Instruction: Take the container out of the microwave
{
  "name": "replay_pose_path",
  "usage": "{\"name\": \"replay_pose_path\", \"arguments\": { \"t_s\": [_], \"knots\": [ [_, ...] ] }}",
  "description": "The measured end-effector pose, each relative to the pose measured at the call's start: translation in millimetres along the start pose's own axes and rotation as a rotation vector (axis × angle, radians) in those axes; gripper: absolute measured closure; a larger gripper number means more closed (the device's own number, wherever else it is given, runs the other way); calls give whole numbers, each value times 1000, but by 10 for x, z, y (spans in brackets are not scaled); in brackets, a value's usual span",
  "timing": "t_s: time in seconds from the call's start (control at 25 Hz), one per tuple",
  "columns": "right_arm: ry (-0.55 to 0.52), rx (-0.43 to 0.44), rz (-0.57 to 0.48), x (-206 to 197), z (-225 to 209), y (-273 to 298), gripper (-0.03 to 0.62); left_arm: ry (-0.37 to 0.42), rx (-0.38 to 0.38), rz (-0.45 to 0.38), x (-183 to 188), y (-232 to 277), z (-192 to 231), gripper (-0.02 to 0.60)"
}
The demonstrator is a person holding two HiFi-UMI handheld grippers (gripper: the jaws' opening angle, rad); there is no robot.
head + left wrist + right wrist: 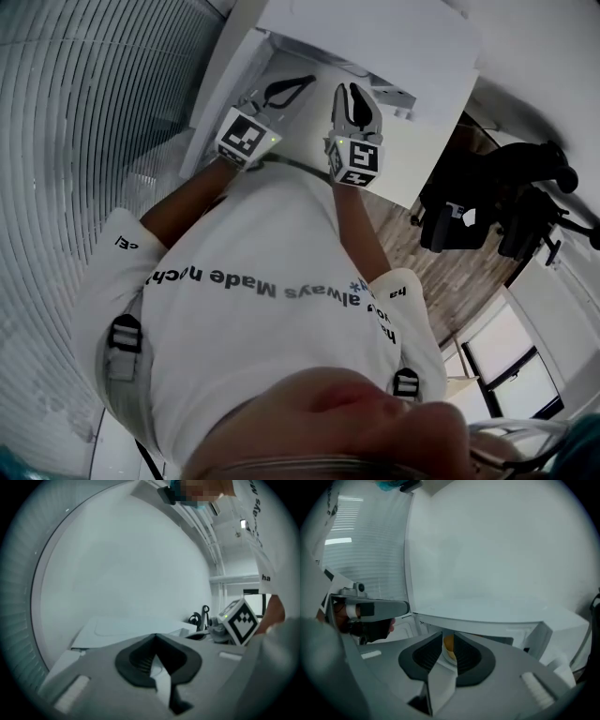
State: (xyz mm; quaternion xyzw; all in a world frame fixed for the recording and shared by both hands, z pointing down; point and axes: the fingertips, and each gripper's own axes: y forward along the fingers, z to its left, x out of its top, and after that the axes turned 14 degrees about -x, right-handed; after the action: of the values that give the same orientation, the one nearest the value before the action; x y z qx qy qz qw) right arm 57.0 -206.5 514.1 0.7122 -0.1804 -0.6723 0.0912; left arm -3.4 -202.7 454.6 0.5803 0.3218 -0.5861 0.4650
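Dim, cool daylight fr window; heavy fisheye w/ dark corners.

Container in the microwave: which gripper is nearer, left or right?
Right, probably. The right gripper faces the container, seen through its open jaws inside the microwave. The left gripper is alongside, its view showing only the microwave's outside, no container.

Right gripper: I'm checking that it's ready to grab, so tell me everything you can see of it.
The right gripper has a grey, plastic-looking body, two black ribbed pads and a marker cube at the back. It points at the white microwave. Its jaws stand slightly apart with nothing between them; a yellowish thing shows farther off through the gap.
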Motion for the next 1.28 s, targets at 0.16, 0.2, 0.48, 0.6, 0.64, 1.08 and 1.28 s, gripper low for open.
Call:
{"name": "replay_pose_path", "arguments": {
  "t_s": [0.16, 0.2, 0.48, 0.6, 0.64, 1.08, 1.28],
  "knots": [
    [85, -52, 69, -273, -24, 393, 494, -50, 12, 29, -286, 41, 146, 577],
    [97, -66, 77, -316, -29, 483, 486, -50, 18, 33, -340, 43, 180, 577],
    [155, -139, 121, -583, -74, 1018, 465, -30, 46, 72, -655, 92, 363, 577],
    [185, -155, 148, -680, -74, 1203, 442, -41, 48, 80, -736, 87, 404, 577],
    [195, -163, 154, -706, -80, 1258, 434, -44, 47, 82, -753, 85, 410, 577],
    [210, -251, 208, -833, -107, 1677, 368, -51, 32, 77, -711, 53, 465, 577],
    [175, -279, 211, -773, -128, 1743, 389, -62, 19, 64, -683, 29, 459, 577]
  ]
}}
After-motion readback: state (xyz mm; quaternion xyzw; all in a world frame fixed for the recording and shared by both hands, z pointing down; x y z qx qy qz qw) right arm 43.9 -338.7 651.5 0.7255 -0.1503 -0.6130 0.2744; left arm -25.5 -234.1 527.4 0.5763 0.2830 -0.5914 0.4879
